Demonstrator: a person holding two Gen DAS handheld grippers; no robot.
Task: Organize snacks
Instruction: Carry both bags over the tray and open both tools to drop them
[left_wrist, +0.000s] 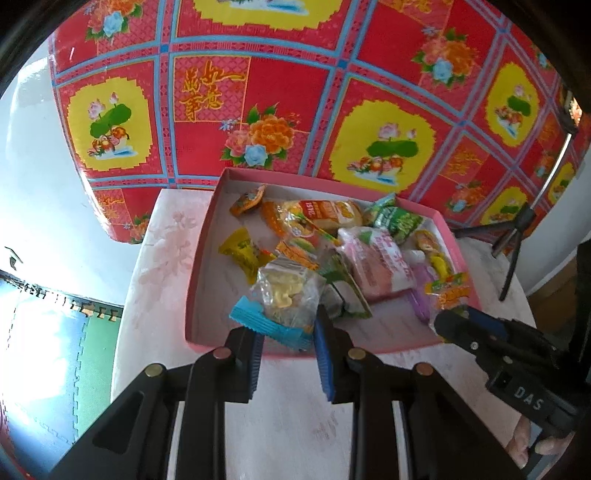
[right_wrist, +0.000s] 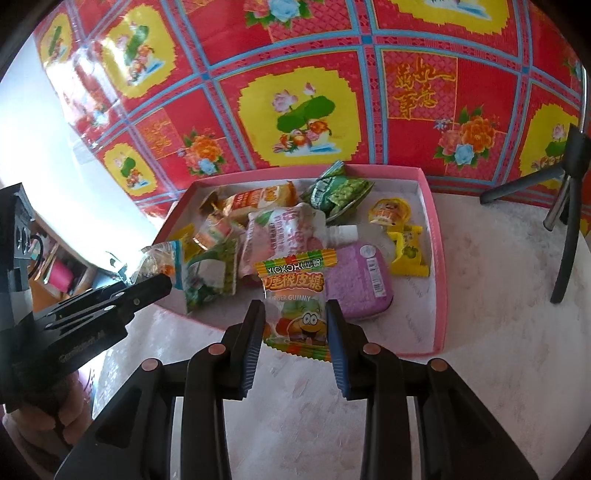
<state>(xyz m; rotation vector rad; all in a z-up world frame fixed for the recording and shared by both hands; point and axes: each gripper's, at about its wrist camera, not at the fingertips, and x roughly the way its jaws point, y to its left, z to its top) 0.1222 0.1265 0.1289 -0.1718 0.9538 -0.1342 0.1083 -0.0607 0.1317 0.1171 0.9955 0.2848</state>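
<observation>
Daylight floods in from the left of both views, blowing out the wall (left_wrist: 33, 177) there to white. The red patterned cloth (right_wrist: 332, 74) shows glossy glare. Fisheye curvature bends edges; corners vignette black.

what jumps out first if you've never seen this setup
The loud red cloth with yellow flower panels fills the background. In front of it, a pink box on the pale table is heaped with snack packets. Each claw grips one: the right claw a burger gummy packet, the left claw a clear blue-edged packet.
</observation>
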